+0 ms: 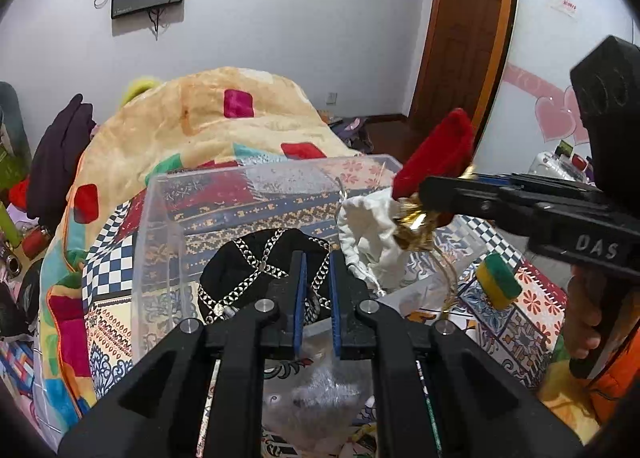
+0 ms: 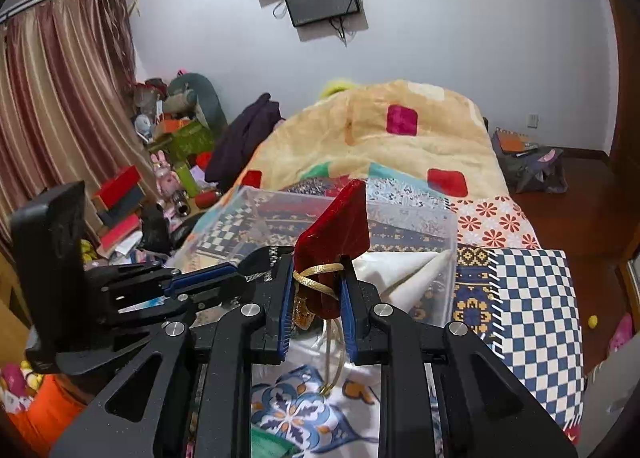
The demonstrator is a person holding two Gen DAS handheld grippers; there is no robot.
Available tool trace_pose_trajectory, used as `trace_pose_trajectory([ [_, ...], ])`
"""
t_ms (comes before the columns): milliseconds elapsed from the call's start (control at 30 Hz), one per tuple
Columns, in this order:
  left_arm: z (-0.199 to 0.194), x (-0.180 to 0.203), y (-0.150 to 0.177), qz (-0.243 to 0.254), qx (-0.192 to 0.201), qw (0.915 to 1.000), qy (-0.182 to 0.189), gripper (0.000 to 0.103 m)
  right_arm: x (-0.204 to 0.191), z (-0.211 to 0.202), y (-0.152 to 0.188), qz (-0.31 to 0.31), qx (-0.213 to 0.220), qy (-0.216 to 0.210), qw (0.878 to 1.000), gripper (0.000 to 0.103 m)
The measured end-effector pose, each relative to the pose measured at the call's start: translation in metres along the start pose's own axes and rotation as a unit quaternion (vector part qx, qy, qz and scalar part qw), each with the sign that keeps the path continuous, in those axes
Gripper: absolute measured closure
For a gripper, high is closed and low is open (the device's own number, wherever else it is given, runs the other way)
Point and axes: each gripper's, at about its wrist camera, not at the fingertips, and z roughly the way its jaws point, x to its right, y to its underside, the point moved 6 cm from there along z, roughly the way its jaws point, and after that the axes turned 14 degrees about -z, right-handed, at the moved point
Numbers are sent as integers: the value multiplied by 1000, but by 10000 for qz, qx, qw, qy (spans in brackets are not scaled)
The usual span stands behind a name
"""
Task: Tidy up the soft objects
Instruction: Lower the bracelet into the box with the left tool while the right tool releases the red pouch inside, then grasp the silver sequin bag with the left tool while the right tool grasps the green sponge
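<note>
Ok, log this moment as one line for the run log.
right gripper: shut on red pouch, above clear bin | left gripper: open, empty | in bin: black cap, white pouch

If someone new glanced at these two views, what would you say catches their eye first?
Probably the red velvet drawstring pouch with its gold cord, pinched in the right gripper above the clear plastic storage box on the patterned bedspread. Next, the black cap with silver chain trim in that box, just ahead of the left gripper, beside a white cloth bag.
</note>
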Motion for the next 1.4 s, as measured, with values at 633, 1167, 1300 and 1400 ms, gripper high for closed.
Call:
trace_pose_trajectory([
  [633,-39,-4,1,-195,487,9986,31,36,-3,4,19,-353,-620,105,9974,42],
  [1167,-57,-8,40,-82,470,9983,-333,6,24,-68,53,-408,-485,914,9938,17],
  [1300,-37,-16,56,-222,126,9987,-442,6,49,-62,81,-46,-822,1039,9912,17],
  [1400,-26,-17,64,-229,-24,9984,-515,6,65,-52,99,255,-1067,1050,9884,17],
])
